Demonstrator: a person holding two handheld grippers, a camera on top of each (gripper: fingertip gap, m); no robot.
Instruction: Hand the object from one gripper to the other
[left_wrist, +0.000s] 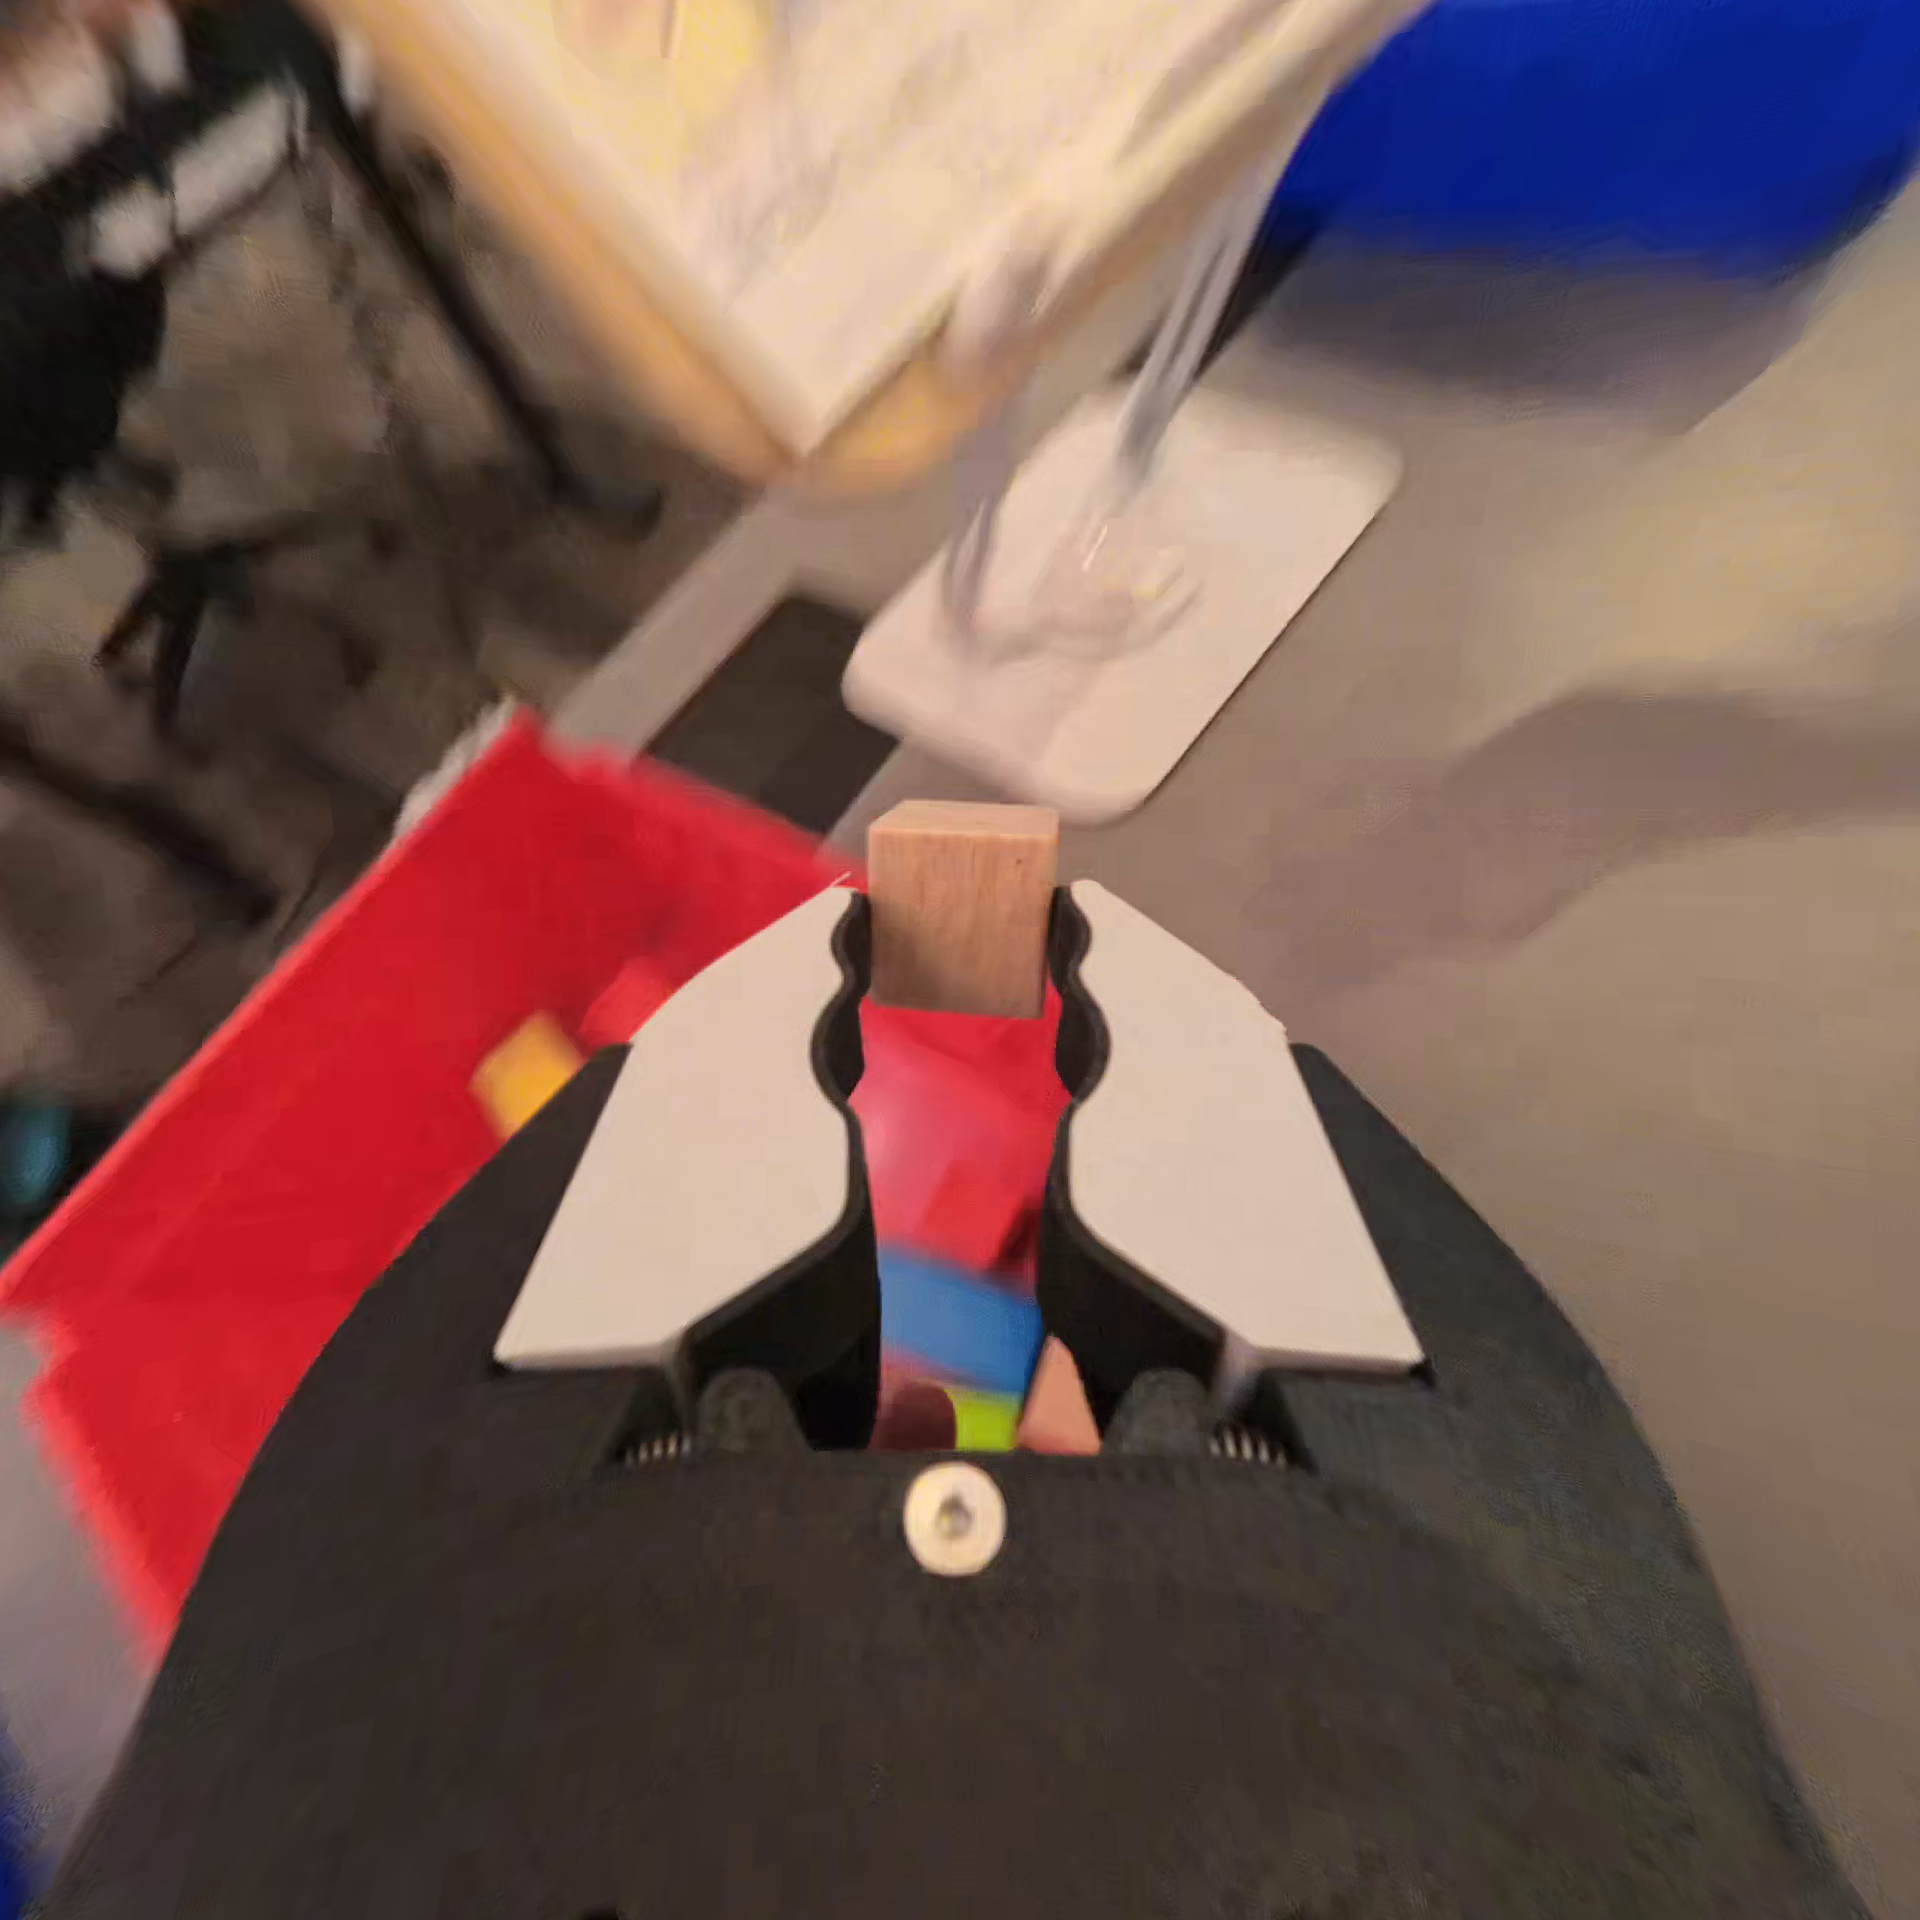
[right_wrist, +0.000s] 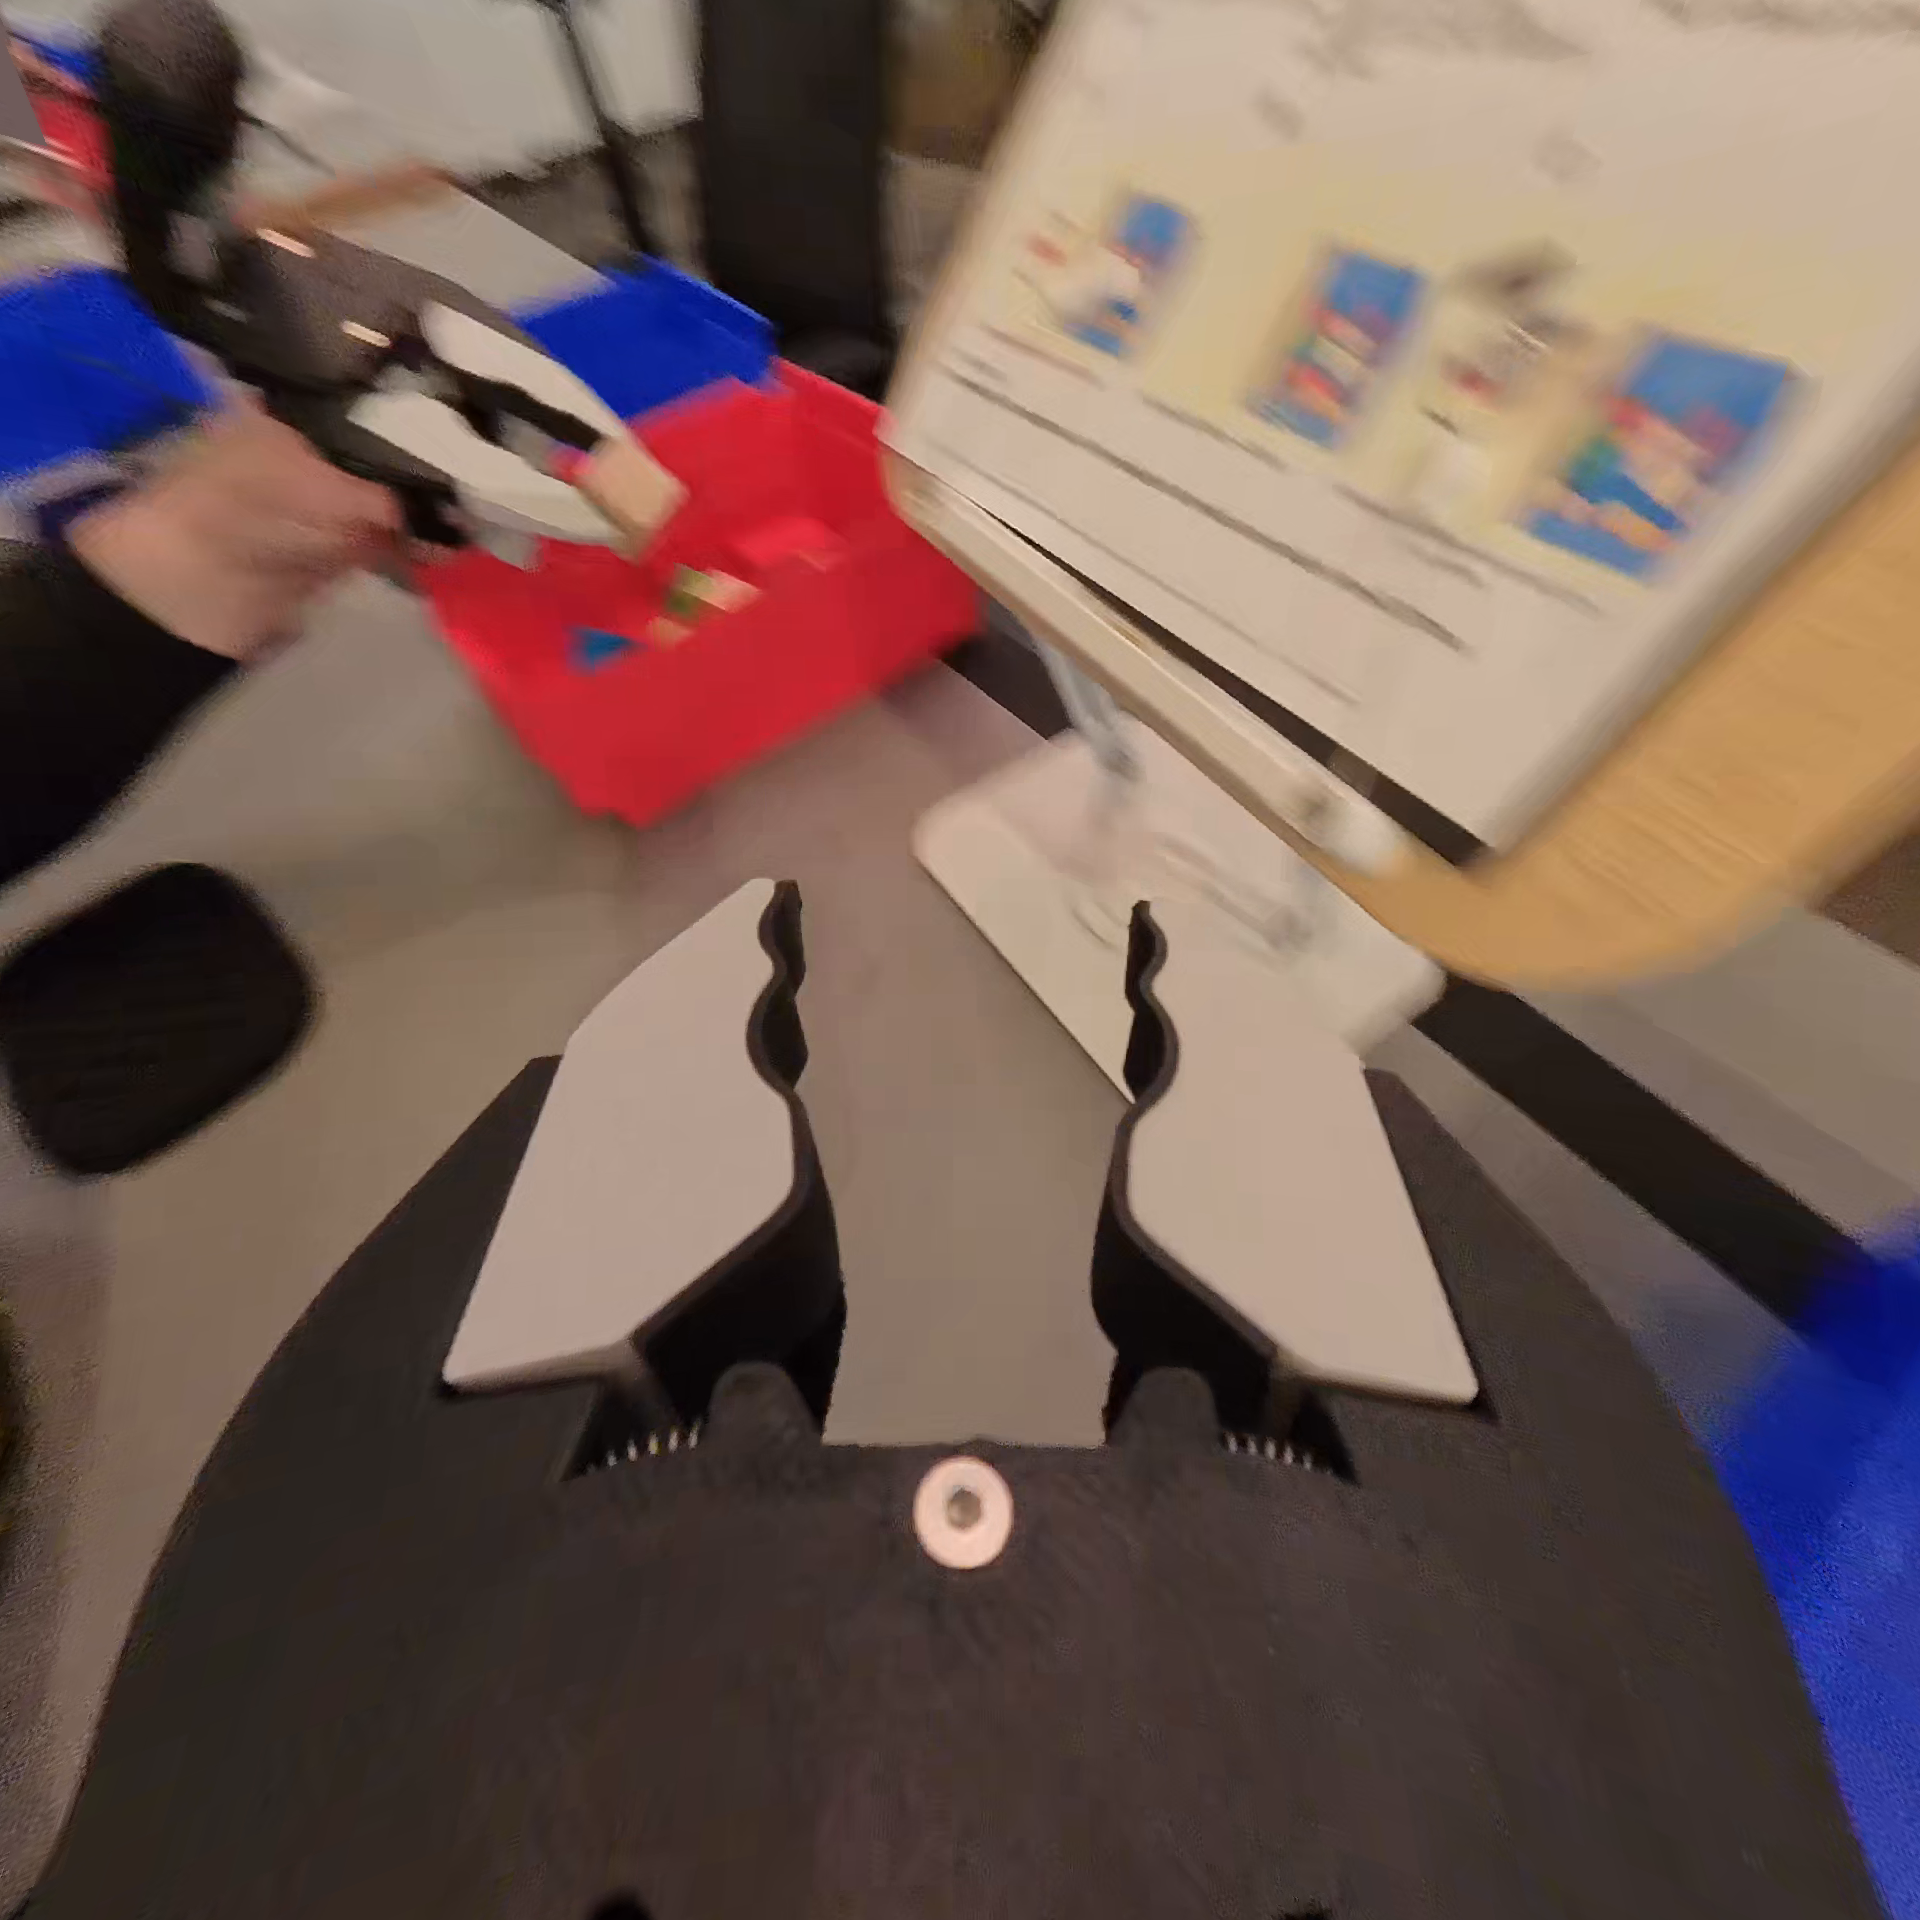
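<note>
My left gripper (left_wrist: 958, 914) is shut on a plain wooden block (left_wrist: 961, 906); both dark pads press its sides and it stands up past the fingertips, above the red bin (left_wrist: 312, 1091). The right wrist view shows the same left gripper (right_wrist: 613, 488), held in a hand, with the wooden block (right_wrist: 634, 486) at its tips over the red bin (right_wrist: 727, 665). My right gripper (right_wrist: 966, 914) is open with nothing between its fingers, low over the grey table (right_wrist: 520, 883), well to the right of the left gripper.
The red bin holds several coloured blocks. A white stand base (right_wrist: 1049, 883) carries a tilted board with printed sheets (right_wrist: 1403, 395). A blue bin (right_wrist: 644, 332) sits behind the red one. A black pad (right_wrist: 145, 1018) lies at the left. About 30 cm separates my left fingertips from my right.
</note>
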